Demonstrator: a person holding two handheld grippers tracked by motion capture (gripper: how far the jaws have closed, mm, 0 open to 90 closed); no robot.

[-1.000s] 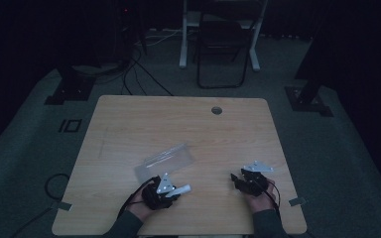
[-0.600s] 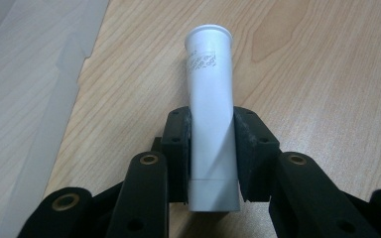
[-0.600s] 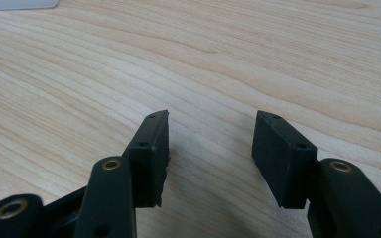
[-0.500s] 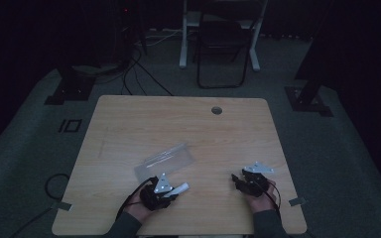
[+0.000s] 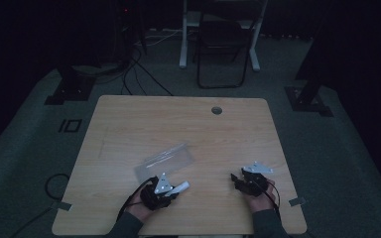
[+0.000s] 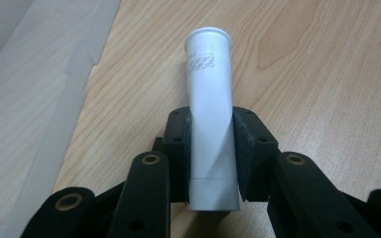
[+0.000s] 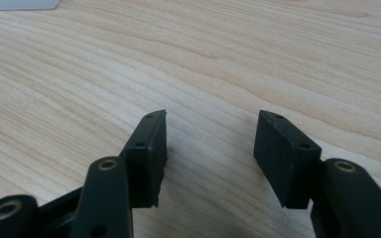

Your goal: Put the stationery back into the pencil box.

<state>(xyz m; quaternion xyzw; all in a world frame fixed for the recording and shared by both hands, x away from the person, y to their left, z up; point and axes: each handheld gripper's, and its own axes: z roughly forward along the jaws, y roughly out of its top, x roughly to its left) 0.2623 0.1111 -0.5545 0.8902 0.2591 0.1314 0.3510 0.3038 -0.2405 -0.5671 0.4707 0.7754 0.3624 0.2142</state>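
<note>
At the lower left of the high view, the left hand-held gripper (image 5: 171, 190) is held low over the wooden tabletop (image 5: 129, 124), and a white tube (image 5: 181, 187) is clamped between its jaws, its free end pointing toward the right of the frame. In the left gripper view the white tube (image 6: 209, 119) is seen squeezed between both black pads (image 6: 178, 148), its flared rim and small printed text at the far end. A clear plastic bag (image 5: 164, 162) lies flat just above that gripper. At the lower right, the right hand-held gripper (image 5: 238, 181) is held with its jaws spread apart, nothing between them; bare wood is seen between the jaws of the right hand-held gripper (image 7: 208, 148) in its own view.
</note>
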